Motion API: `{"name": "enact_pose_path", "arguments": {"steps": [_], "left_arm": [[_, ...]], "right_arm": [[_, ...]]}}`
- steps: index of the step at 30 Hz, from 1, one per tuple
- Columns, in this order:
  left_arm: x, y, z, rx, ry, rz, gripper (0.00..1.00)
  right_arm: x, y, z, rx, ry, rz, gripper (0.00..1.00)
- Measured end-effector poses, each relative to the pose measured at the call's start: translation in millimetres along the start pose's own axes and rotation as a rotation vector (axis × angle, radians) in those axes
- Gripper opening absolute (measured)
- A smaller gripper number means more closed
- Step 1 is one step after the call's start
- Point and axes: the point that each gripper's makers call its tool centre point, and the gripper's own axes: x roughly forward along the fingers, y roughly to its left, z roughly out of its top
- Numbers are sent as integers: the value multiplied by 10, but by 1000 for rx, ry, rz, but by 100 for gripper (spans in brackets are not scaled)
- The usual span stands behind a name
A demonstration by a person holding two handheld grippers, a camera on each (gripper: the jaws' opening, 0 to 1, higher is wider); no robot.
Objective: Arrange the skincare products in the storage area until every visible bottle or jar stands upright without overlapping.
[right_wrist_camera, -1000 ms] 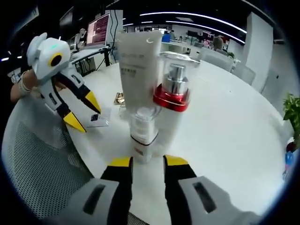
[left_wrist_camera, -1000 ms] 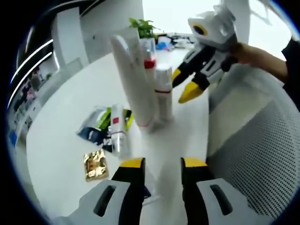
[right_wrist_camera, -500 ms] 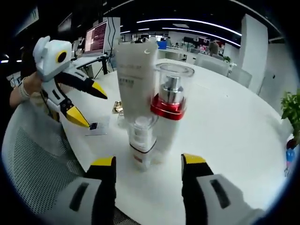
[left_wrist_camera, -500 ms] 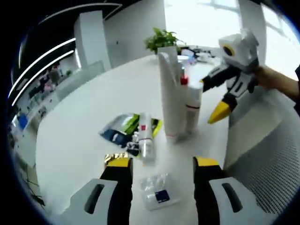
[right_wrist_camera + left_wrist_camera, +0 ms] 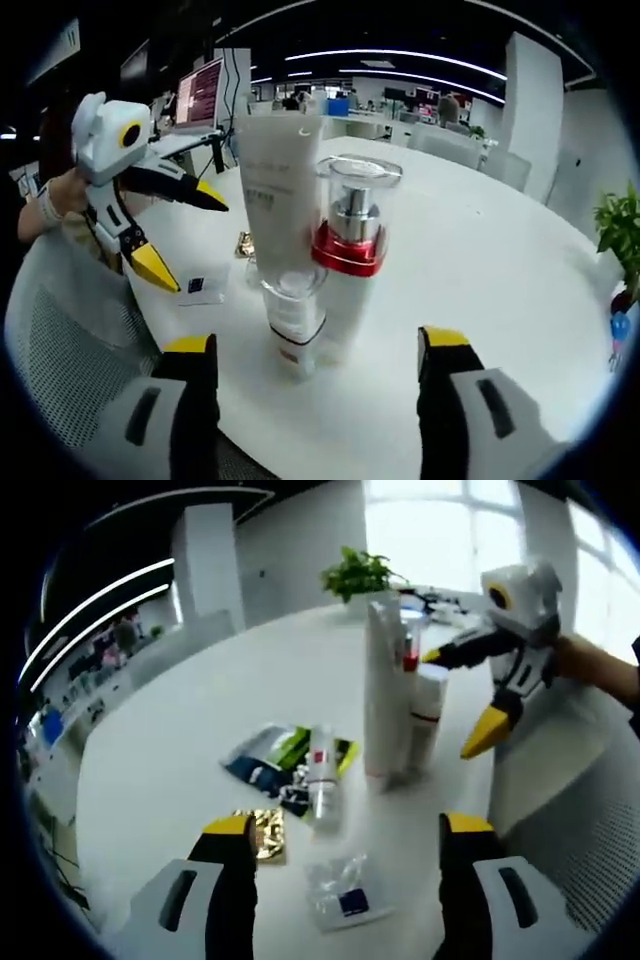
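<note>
Clearly the risk is a knock: the tall white tube [image 5: 278,195], the pump bottle [image 5: 346,262] and the small bottle [image 5: 294,325] stand tightly together near the bench [image 5: 500,300] edge. One bottle [image 5: 324,783] lies flat on sachets [image 5: 268,760]. Left gripper [image 5: 345,830] and right gripper [image 5: 312,350] are empty, their jaws wider than half a second ago.
</note>
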Motion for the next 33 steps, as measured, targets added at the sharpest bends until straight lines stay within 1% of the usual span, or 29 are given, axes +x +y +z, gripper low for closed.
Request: {"name": "enact_pose_path", "arguments": {"steps": [3, 6, 9, 10, 12, 16, 18, 21, 26, 30, 32, 33], "left_arm": [[-7, 27, -4, -15, -1, 10, 78], [-9, 29, 2, -13, -5, 11, 81], [-3, 11, 9, -8, -9, 0, 85], [3, -1, -1, -18, -6, -7, 88], [10, -12, -20, -24, 5, -13, 90], [27, -40, -49, -27, 20, -23, 95], [43, -62, -98, -37, 46, -37, 97], [57, -85, -133, -42, 62, -48, 97], [70, -76, -172, -61, 82, -50, 97], [88, -107, -187, -45, 89, -59, 97], [95, -100, -189, -18, 93, -48, 97], [97, -96, -191, -18, 95, -46, 97]], "right_arm": [[-6, -19, 30, 9, -15, -7, 90], [-7, -19, 47, 1, -23, -8, 94], [-8, 12, 89, -12, -40, -4, 97], [-8, 14, 90, -12, -40, -3, 98], [-3, 20, 89, -15, -38, -1, 99], [-18, 21, 139, -11, -64, 1, 99], [-19, 17, 138, -1, -64, 1, 99], [-4, 23, 102, 1, -45, 6, 99], [-8, 50, 136, -9, -60, 16, 99], [4, 61, 134, -19, -55, 21, 100], [4, 67, 137, -23, -56, 24, 100], [3, 65, 141, -24, -58, 22, 100]]}}
